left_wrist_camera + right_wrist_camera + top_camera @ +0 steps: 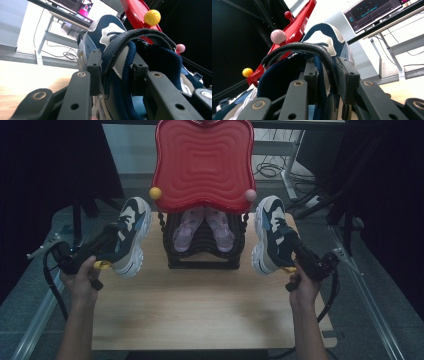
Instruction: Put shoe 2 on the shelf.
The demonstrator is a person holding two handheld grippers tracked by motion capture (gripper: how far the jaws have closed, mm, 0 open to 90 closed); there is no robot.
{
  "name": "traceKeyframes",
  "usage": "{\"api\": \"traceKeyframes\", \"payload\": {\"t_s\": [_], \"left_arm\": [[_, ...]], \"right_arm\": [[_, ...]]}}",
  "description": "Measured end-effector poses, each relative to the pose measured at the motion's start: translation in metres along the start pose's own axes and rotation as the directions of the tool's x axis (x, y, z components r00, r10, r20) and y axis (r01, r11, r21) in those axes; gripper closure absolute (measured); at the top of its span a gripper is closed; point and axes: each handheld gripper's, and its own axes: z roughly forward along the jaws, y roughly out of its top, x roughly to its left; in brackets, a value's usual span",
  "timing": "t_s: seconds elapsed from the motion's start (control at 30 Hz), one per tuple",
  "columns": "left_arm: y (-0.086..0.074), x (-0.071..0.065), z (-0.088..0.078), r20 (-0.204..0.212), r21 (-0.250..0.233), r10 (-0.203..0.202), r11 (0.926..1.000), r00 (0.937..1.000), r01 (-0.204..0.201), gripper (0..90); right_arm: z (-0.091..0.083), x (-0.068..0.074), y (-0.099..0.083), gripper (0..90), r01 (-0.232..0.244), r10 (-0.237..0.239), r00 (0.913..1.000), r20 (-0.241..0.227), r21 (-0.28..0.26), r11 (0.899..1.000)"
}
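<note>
Two navy, white and light-blue sneakers hang above the wooden table [200,310], one in each gripper. My left gripper [112,237] is shut on the heel collar of the left sneaker [131,235], left of the black shoe rack [202,260]. In the left gripper view its pads [94,72] pinch the padded collar of that sneaker [110,40]. My right gripper [292,245] is shut on the collar of the right sneaker [270,232], right of the rack. The right gripper view shows its pads [345,77] clamping that shoe's collar [324,40].
The rack holds a pair of pink sneakers [204,227] under a red wavy tray top [204,162] with a yellow knob [155,193] and a pink knob [250,195]. Behind the table are a desk leg and cables [270,169]. A monitor [372,12] glows beyond.
</note>
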Motion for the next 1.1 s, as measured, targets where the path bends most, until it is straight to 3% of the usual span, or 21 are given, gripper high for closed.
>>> {"api": "traceKeyframes", "payload": {"t_s": [0.33, 0.63, 1.1], "left_arm": [[0.010, -0.004, 0.003, -0.014, -0.026, 0.021, 0.9994, 0.9997, -0.022, 68.0], [0.030, -0.012, 0.009, 0.022, -0.068, 0.008, 0.9976, 0.9997, -0.006, 68.0], [0.048, -0.023, 0.013, 0.019, -0.095, 0.023, 0.9952, 0.9996, -0.021, 68.1]], "right_arm": [[0.005, 0.006, 0.014, 71.6, 0.004, -0.004, 1.0000, -0.006, -0.015, 1.000], [0.014, 0.021, 0.037, 71.6, 0.025, -0.026, 0.9996, -0.015, -0.031, 0.999], [0.014, 0.029, 0.058, 71.6, 0.044, -0.045, 0.9988, -0.019, -0.057, 0.997]]}}
